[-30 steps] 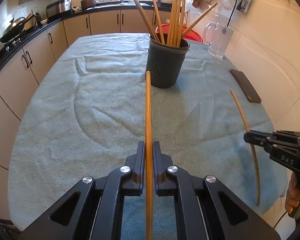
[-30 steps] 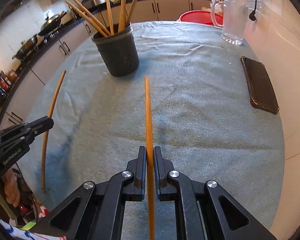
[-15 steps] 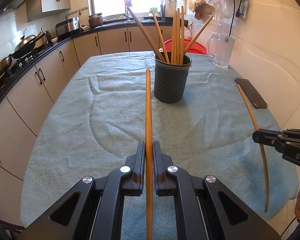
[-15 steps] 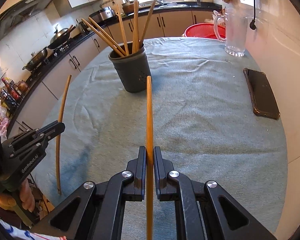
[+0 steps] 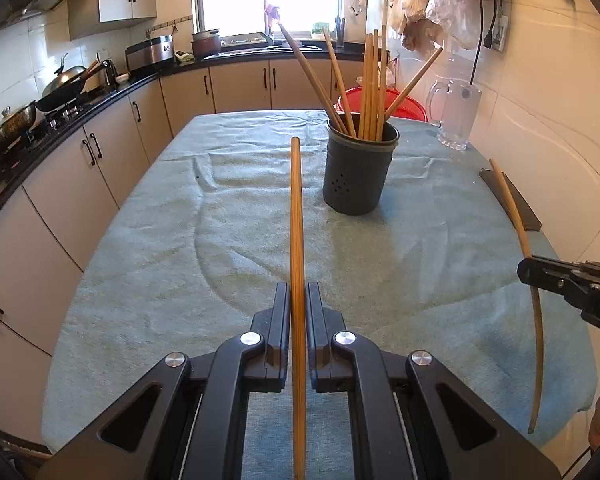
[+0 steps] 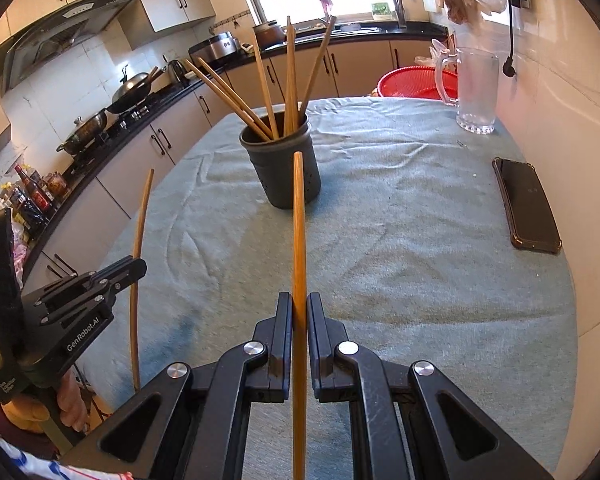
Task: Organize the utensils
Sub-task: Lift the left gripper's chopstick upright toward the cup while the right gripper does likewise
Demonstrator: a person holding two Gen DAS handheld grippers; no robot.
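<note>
My left gripper point(image 5: 298, 292) is shut on a wooden chopstick point(image 5: 297, 216) that points forward over the table. It also shows at the left of the right wrist view point(image 6: 134, 265), with its chopstick point(image 6: 140, 224). My right gripper point(image 6: 299, 300) is shut on a second chopstick point(image 6: 299, 220); it shows at the right edge of the left wrist view point(image 5: 526, 270), with that chopstick point(image 5: 514, 212). A dark grey holder point(image 5: 358, 168) with several chopsticks stands upright on the table ahead of both grippers; it also shows in the right wrist view point(image 6: 282, 168).
A blue-green towel point(image 5: 180, 240) covers the table. A black phone point(image 6: 526, 204) lies at the right edge by the wall. A glass pitcher point(image 6: 476, 88) and a red basket point(image 6: 412, 82) stand at the far end. Kitchen cabinets point(image 5: 72, 184) run along the left.
Both grippers have risen and tilted up with their chopsticks still held, so the holder sits lower in both views and more of the kitchen shows.
</note>
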